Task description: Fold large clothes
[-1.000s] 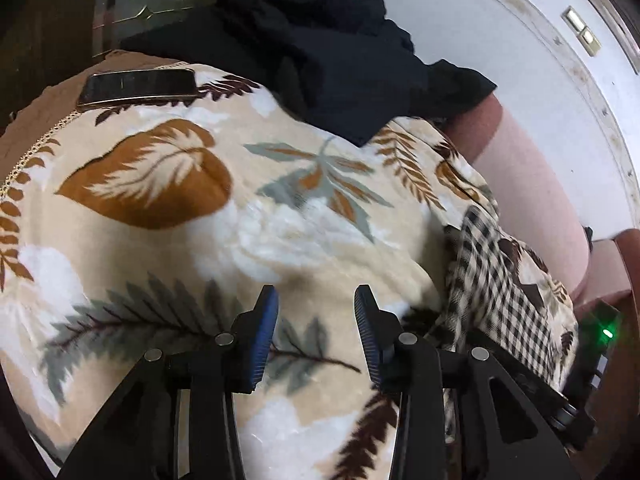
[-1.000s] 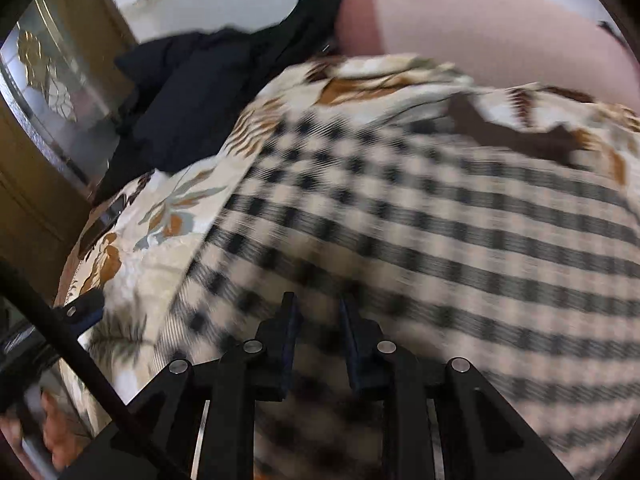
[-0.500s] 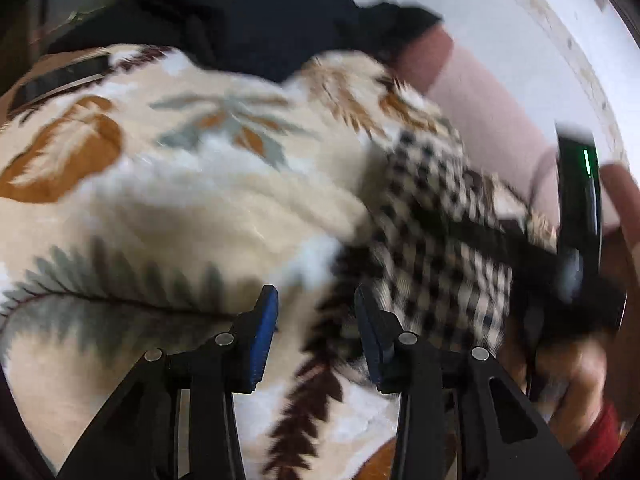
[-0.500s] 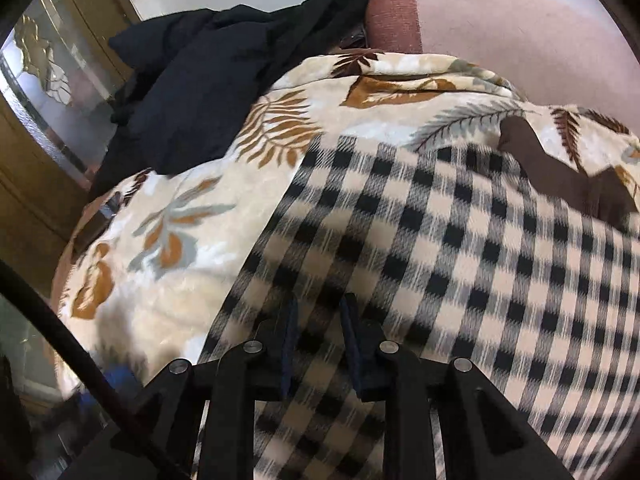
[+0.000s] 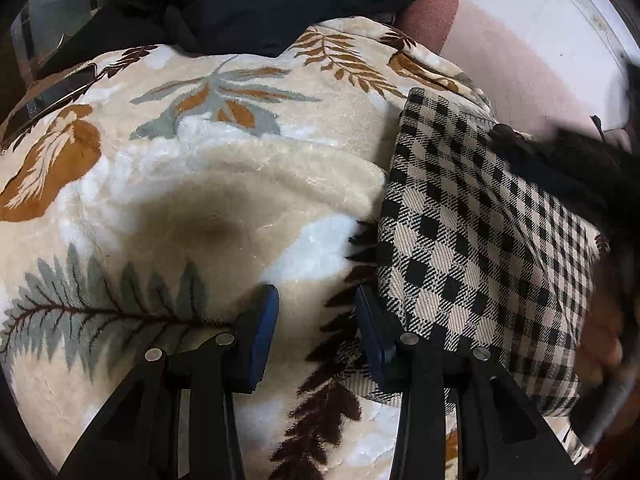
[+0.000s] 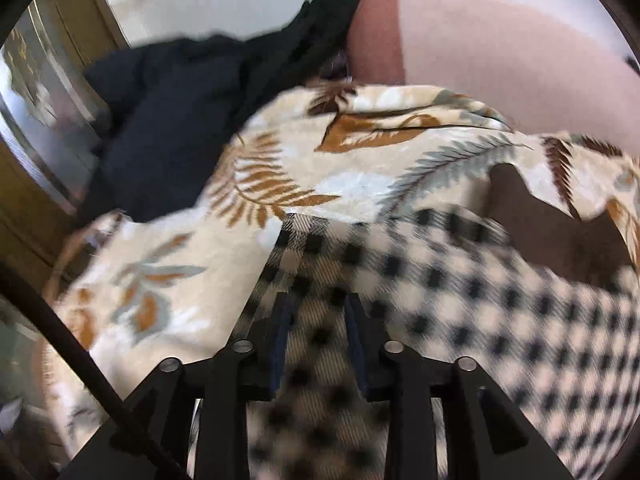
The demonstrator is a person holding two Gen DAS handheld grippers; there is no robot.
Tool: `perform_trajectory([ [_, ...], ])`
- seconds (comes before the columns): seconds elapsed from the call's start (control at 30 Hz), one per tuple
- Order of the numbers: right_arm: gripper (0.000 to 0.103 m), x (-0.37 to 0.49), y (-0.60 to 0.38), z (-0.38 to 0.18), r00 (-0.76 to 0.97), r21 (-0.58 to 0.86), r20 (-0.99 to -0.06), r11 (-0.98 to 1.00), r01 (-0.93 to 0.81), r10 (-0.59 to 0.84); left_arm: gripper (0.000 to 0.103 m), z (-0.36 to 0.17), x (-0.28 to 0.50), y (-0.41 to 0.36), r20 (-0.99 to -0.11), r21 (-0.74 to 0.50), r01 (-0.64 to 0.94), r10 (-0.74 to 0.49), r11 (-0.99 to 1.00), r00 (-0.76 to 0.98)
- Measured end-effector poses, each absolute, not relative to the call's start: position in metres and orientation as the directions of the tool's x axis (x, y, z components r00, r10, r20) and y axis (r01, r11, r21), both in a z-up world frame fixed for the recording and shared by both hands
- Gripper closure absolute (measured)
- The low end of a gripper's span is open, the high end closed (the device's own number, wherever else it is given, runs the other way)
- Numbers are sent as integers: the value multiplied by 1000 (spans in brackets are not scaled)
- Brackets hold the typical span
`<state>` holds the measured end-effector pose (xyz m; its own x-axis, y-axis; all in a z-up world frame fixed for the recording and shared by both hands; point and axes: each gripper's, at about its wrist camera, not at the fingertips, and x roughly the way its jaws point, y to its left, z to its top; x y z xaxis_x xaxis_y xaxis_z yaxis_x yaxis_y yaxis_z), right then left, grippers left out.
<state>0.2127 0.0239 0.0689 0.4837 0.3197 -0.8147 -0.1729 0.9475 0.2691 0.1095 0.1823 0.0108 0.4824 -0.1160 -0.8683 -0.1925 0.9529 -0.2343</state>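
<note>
A folded black-and-cream checked garment (image 5: 480,240) lies on a cream leaf-print blanket (image 5: 200,180). My left gripper (image 5: 316,308) is open just above the blanket. Its right fingertip (image 5: 366,312) stands at the garment's left edge, and nothing is between the pads. In the right wrist view the checked garment (image 6: 440,300) fills the lower right, blurred. My right gripper (image 6: 316,316) hovers over its left part with the jaws opening. Checked cloth shows in the gap, and the pads do not press on it. In the left wrist view, the right gripper (image 5: 580,160) is a dark blur over the garment's far corner.
A heap of dark clothes (image 5: 260,0) lies at the blanket's far end, also seen as dark clothes (image 6: 168,120). A phone (image 5: 52,96) rests at the blanket's far left. A pink sofa arm (image 5: 500,60) borders the right side. A hand (image 5: 604,352) holds the right gripper.
The left gripper swung right to the checked garment's edge and settled lower. The right gripper's jaws widened from a narrow gap, and it drew back over the garment.
</note>
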Motion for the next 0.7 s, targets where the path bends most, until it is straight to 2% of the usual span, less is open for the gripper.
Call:
perform_trajectory([
  [0.1, 61, 188, -35, 69, 500, 237, -826, 965, -113, 261, 64, 11, 109, 182, -868, -226, -196, -106, 954, 486],
  [0.23, 61, 164, -155, 52, 491, 239, -860, 960, 145, 140, 64, 10, 108, 177, -867, -204, -194, -85, 960, 491],
  [0.37, 72, 131, -253, 53, 513, 265, -856, 907, 327, 65, 64, 9, 110, 176, -868, -189, -191, -73, 963, 491],
  [0.43, 66, 113, -283, 58, 478, 152, -875, 895, 418, -74, 64, 9, 112, 176, -870, -183, -189, -69, 965, 489],
  [0.47, 65, 105, -296, 59, 460, 104, -879, 892, 441, -124, 64, 9, 112, 176, -870, -180, -189, -66, 965, 488],
  [0.53, 65, 87, -318, 62, 451, 95, -880, 872, 479, -152, 64, 10, 112, 176, -871, -181, -192, -67, 964, 487],
  [0.6, 65, 71, -327, 71, 489, 148, -862, 859, 491, -131, 64, 14, 108, 181, -864, -208, -206, -81, 956, 496],
  [0.7, 65, 59, -295, 96, 555, 191, -830, 910, 368, -50, 64, 26, 100, 193, -841, -239, -224, -86, 945, 534],
])
